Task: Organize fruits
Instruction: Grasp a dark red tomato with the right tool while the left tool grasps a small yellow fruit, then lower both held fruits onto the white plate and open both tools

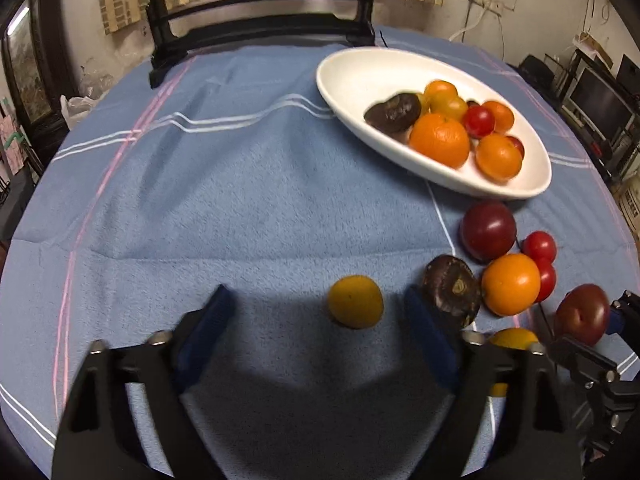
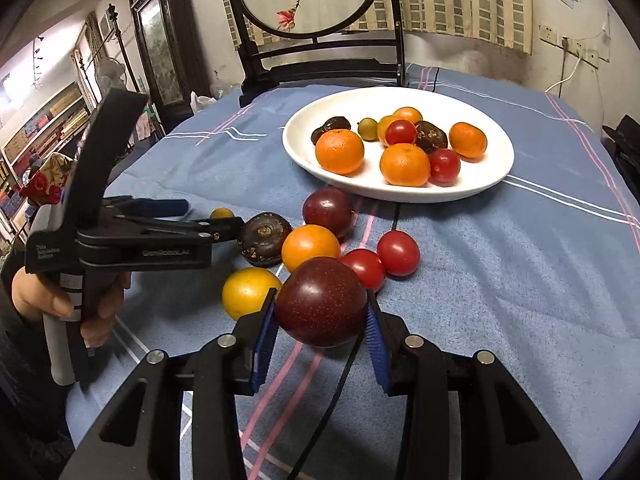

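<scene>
Right tongs [image 2: 321, 322]: closed on a dark red plum [image 2: 321, 302], one blue pad on each flank. The plum seems clear of the blue cloth [image 2: 500, 280], probably raised so it can be carried to the dish.

Left tongs [image 1: 318, 312]: jaws partly open, pointing steeply down. A small yellow fruit [image 1: 355, 301] lies on the cloth between the pads [image 1: 428, 336], nearer the right one. Neither pad touches it.

White dish [image 2: 492, 176]: at 12 o'clock from the plum in the right wrist view, well apart from it. It already holds oranges, cherry tomatoes, a small green fruit and two dark wrinkled fruits, so it looks like the collecting place.

Loose pile: on the cloth between dish and tongs. It has an orange [image 2: 311, 247], a second plum [image 2: 328, 211], two cherry tomatoes [image 2: 398, 253], a dark wrinkled fruit [image 2: 264, 238] and a larger yellow fruit [image 2: 250, 292] at 9 o'clock from the held plum.

Hand [image 2: 60, 300]: wraps the left tool's grip at the left edge of the right wrist view.

Step in hand, judged: the plum heads for the dish while the left tongs line up on the yellow fruit.

Progress, judged: roughly half done, as several fruits remain on the table.

Risk, judged: the round plum is gripped only at its sides, and could slip if the squeeze eases.
</scene>
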### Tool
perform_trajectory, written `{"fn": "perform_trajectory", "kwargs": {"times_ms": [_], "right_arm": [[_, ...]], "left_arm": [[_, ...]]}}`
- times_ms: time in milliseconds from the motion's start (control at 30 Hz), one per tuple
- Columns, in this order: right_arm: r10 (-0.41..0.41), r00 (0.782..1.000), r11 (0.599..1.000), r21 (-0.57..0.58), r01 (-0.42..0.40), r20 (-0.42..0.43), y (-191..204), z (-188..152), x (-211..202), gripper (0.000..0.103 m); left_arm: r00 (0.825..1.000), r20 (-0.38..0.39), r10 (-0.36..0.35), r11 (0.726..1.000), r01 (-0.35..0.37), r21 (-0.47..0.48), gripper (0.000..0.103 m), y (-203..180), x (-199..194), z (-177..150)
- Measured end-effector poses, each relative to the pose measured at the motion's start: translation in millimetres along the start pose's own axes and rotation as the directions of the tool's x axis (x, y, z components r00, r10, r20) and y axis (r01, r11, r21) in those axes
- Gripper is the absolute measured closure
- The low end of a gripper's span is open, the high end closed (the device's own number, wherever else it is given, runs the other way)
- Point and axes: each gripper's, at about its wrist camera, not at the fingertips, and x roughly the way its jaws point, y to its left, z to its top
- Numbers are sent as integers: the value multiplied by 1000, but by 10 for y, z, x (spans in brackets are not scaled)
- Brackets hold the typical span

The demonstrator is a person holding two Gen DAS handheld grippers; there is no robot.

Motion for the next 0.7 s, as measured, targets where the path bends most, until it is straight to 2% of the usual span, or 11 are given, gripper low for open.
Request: {"fn": "perform_trajectory", "kwargs": {"times_ms": [100,167,200,233,267,333,433,600,700], "right_arm": [[-4,1000,1000,12,4,3,-28,6,4,62],[-6,1000,1000,16,6,1,-41,5,15,62],[-6,1000,1000,18,6,-1,-44,-6,12,62],[-7,1000,1000,18,8,-3,-44,-11,21,62],[-8,1000,1000,21,8,-4,-51,-14,24,62],[-10,1000,1000,25,10,1,-62,-13,20,62],[-15,1000,999,32,15,12,-83,-5,11,62],[-34,998,998,55,31,58,-143,19,-42,62],[-38,996,996,78,31,85,-195,44,-105,62]], "left_arm": [[999,7,33,999,-33,29,32,-52,39,-2],[999,28,22,999,-24,43,44,-79,29,-5],[999,35,18,998,-20,54,53,-101,22,-9],[999,36,-6,998,4,68,69,-133,7,-17],[999,37,-10,997,7,78,77,-152,-9,-25],[1000,24,10,994,-13,105,77,-223,-59,-36],[998,44,-37,988,30,151,77,-318,-232,10],[990,98,-100,988,87,131,77,-339,-519,156],[986,131,-107,986,89,138,77,-391,-629,201]]}}
